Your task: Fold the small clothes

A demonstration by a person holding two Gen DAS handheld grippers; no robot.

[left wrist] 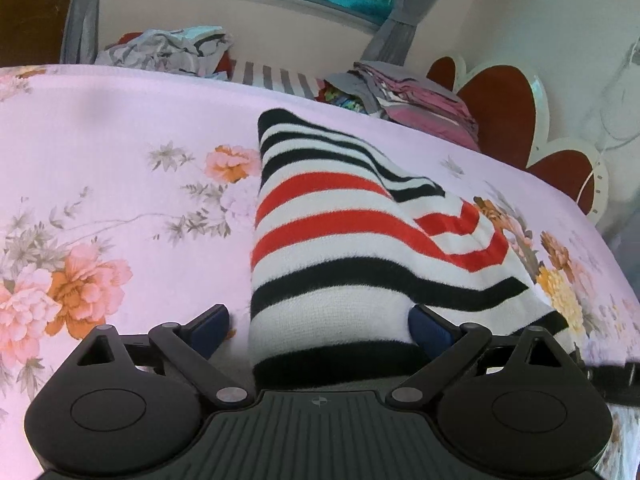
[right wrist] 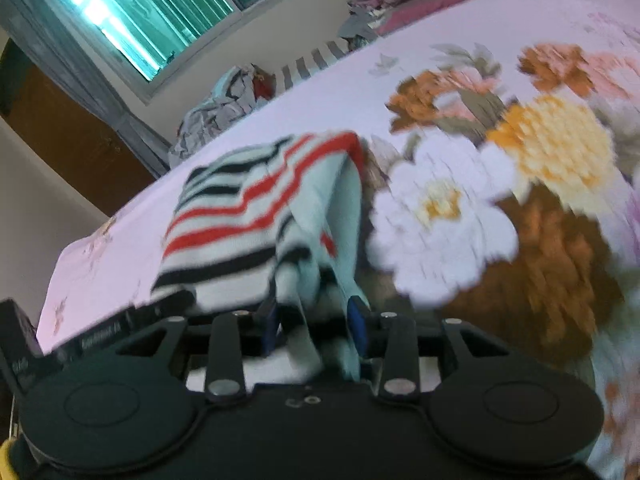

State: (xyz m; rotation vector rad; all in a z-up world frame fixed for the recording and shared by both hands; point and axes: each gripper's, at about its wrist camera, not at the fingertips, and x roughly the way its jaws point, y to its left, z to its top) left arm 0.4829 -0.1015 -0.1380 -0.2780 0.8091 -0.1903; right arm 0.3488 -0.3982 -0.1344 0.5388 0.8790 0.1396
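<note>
Mid-fold: striped sweater [left wrist: 340, 240] partly doubled on floral sheet [left wrist: 120, 128], right gripper [right wrist: 316, 322] clamped on its edge, left gripper [left wrist: 318, 326] wide apart astride its hem, flattening left.

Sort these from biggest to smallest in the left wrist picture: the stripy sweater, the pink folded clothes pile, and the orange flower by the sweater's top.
1. Stripy sweater, though it's nearest
2. Pink folded clothes pile
3. Orange flower
</note>
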